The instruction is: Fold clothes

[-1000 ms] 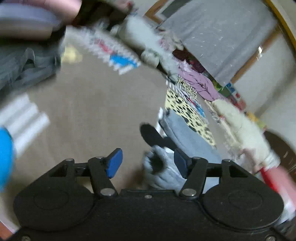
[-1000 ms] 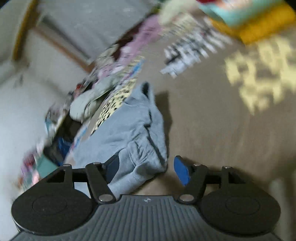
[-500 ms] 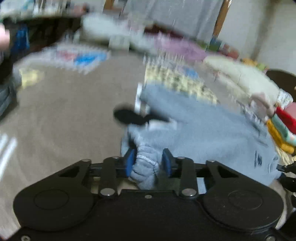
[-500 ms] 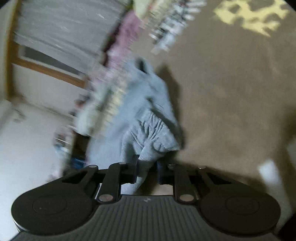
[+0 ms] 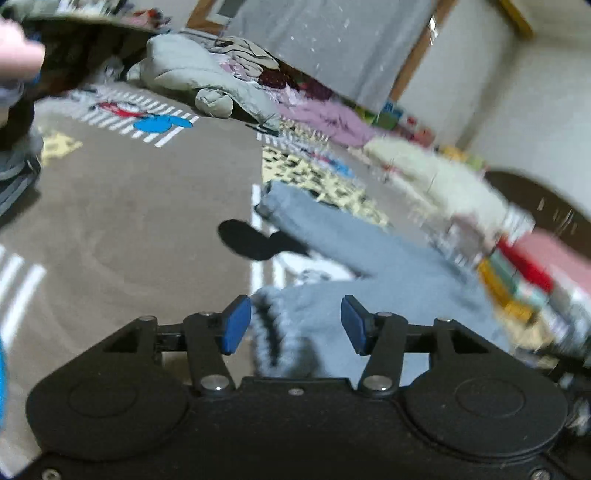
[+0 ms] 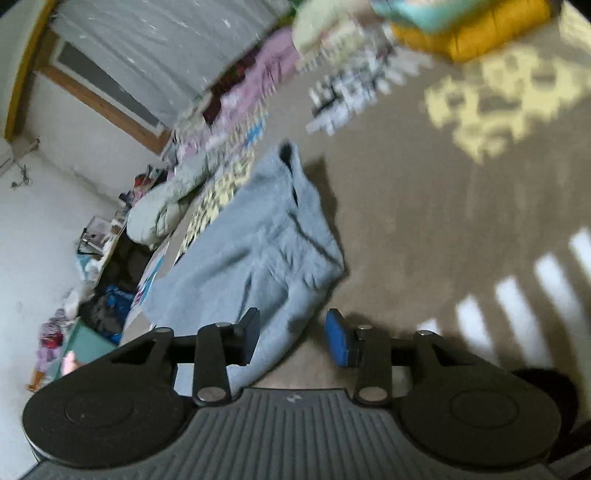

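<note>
- Left gripper (image 5: 291, 324): jaws spread wide, released, blue pads (image 5: 236, 325) apart, nothing clamped.
- Grey-blue sweatpants (image 5: 369, 266) lie on the brown carpet (image 5: 129, 221); ribbed cuff end sits between the left gripper's pads, not pinched. One leg stretches away toward the yellow leopard-print cloth (image 5: 314, 177).
- Right gripper (image 6: 291, 336): jaws apart too, released; a fold of the sweatpants (image 6: 258, 251) runs down between its pads and under the gripper body, closer to the left finger.
- In the right wrist view the garment is bunched and creased, edge on bare carpet (image 6: 424, 221), shadow to its right.
- Black patch (image 5: 251, 243) on the carpet just beside the pants leg.
- Stack of folded clothes (image 5: 528, 273), red, yellow and pink, to the right, blurred.
- Pile of loose laundry (image 5: 229, 85) along the far wall under a grey curtain (image 5: 325, 40).
- Yellow folded item (image 6: 476, 33) at the top of the right wrist view, blurred.
</note>
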